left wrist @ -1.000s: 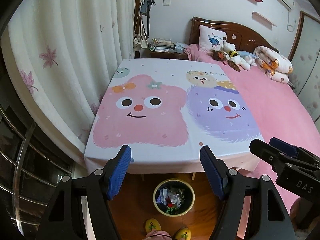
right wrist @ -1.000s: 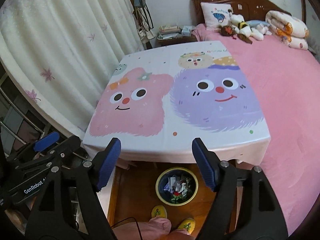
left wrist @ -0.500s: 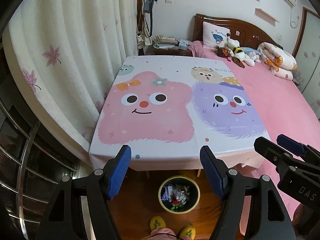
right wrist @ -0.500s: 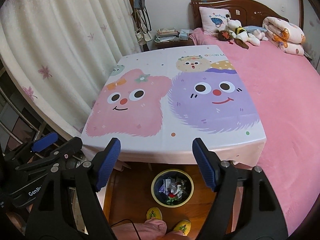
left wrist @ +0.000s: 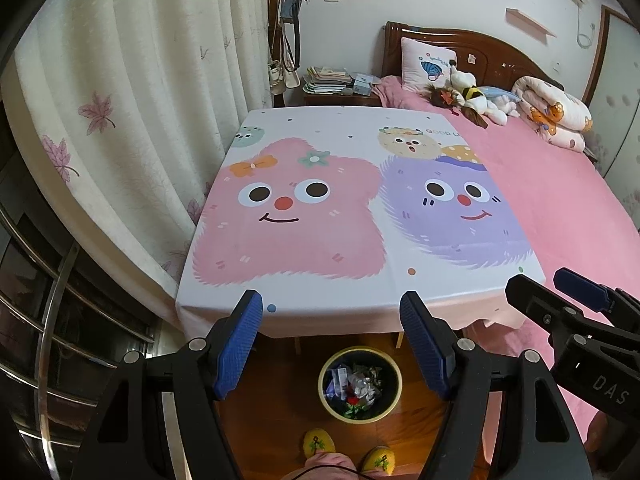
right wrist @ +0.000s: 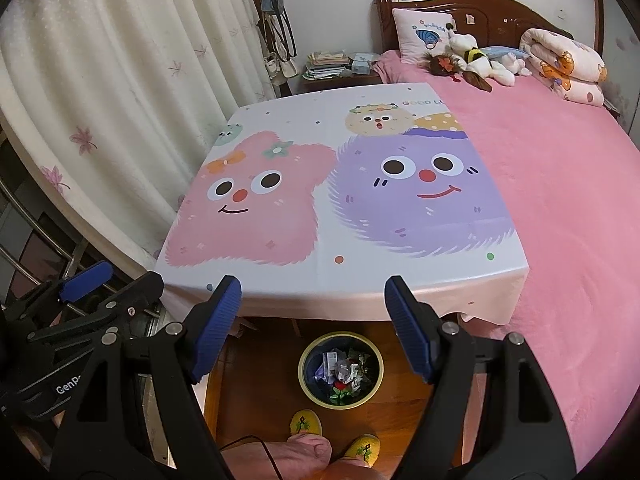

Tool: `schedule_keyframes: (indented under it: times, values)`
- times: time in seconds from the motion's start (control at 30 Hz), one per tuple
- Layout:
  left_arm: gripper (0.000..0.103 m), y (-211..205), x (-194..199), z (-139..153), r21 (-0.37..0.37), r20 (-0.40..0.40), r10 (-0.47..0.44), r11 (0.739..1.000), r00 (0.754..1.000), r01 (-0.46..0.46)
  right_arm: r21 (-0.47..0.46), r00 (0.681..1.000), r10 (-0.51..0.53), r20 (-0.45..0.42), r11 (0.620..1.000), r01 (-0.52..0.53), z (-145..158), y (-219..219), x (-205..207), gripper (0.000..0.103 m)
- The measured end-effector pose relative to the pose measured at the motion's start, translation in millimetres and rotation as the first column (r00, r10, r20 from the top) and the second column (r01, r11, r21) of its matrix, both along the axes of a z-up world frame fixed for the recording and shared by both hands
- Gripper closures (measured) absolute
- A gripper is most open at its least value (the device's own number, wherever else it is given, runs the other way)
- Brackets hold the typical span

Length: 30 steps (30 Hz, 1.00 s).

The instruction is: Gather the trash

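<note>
Bench: covered by a cartoon cloth [left wrist: 360,208] with a pink and a purple face; no loose scrap visible on its top in either view.
Bin: round, yellow-rimmed trash bin [left wrist: 360,384] on the wooden floor [left wrist: 272,396] under the near edge of the bench, just ahead of the person's yellow slippers [left wrist: 318,446].
Trash: crumpled wrappers and paper [left wrist: 358,386] already lie inside the bin; it looks partly filled, not heaped.
Left tongs: left tongs [left wrist: 332,344] held above the bin, blue pads wide apart, nothing between them.
Right tongs: right tongs [right wrist: 312,328] likewise spread and empty, hanging above the bench edge and bin; each pair shows at the side of the other's view.
Stage, by my reading: collection looks done or nearly so; what remains is a check for stragglers.
How to do it well: sweep both views slowly along the bench edges, the floor around the bin and the pink bed [right wrist: 560,200] before calling it finished.
Caution: floor under the bench is shadowed and partly hidden by the cloth overhang; scrap there cannot be ruled out.
If a piece turns up: approach with pads apart, pinch at a crumpled fold, release low over the bin mouth.
</note>
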State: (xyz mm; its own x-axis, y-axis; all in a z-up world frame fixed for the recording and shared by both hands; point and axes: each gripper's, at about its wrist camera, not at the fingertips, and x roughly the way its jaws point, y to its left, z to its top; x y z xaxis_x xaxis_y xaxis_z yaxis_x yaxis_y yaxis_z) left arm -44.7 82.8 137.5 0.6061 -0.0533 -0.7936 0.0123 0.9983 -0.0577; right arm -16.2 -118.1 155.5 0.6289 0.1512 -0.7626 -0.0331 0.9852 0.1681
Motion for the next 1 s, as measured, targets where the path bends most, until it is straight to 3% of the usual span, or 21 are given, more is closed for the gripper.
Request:
schedule_keyframes:
  times: [1.0]
  values:
    - [0.031, -11.1, 1.1, -1.6, 0.000, 0.001, -0.008, 1.000, 1.000, 0.008, -0.007, 1.000, -0.013, 0.006, 1.000, 0.013, 0.9, -3.6, 1.3, 0.031]
